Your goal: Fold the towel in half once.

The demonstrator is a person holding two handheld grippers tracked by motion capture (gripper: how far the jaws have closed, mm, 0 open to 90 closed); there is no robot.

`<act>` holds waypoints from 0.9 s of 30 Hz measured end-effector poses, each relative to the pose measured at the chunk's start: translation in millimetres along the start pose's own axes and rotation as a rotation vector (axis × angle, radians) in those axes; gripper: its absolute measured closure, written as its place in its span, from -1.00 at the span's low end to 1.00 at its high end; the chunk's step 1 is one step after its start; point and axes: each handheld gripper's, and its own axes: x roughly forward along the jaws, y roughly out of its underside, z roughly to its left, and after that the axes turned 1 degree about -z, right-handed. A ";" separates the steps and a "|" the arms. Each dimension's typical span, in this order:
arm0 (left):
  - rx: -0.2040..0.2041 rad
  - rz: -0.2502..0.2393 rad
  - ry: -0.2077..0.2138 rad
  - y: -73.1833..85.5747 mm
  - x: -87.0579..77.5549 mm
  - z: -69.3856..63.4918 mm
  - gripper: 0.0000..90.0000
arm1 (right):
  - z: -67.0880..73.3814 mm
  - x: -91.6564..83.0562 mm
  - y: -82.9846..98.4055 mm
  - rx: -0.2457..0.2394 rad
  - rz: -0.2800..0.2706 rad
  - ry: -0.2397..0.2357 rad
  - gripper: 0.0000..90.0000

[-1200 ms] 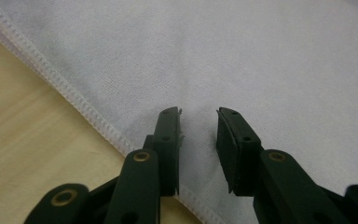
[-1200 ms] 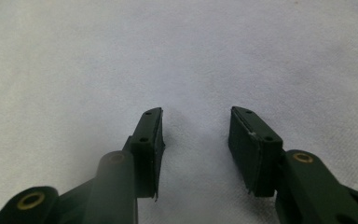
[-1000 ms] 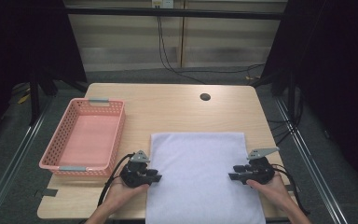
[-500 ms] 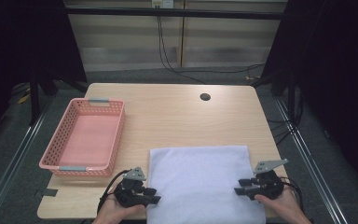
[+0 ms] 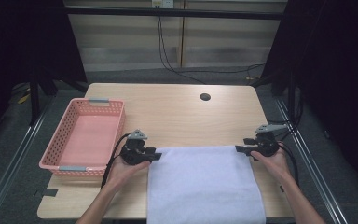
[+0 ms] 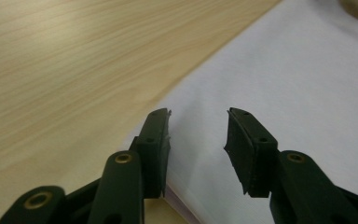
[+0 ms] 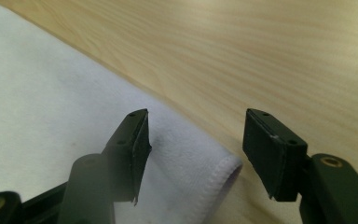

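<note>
High view: white towel [image 5: 205,182] spans between left tongs [image 5: 157,155] and right tongs [image 5: 238,149].

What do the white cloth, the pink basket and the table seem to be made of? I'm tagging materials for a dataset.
White cloth: looks like soft matte fabric, likely towelling; stitched hem at its corner.
Pink basket: looks like moulded plastic; even lattice walls.
Table: pale wood or wood-look laminate, satin; grain lines show.

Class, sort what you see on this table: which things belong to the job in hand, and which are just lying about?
In the job: white rectangular cloth towel; left claw; right claw, both open at its far corners.
Lying about: pink plastic mesh basket; wooden table.
</note>
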 end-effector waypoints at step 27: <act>0.005 0.035 0.028 8.2 20.0 14.5 0.72 | -2.3 -3.7 12.7 0.005 0.067 -0.085 0.85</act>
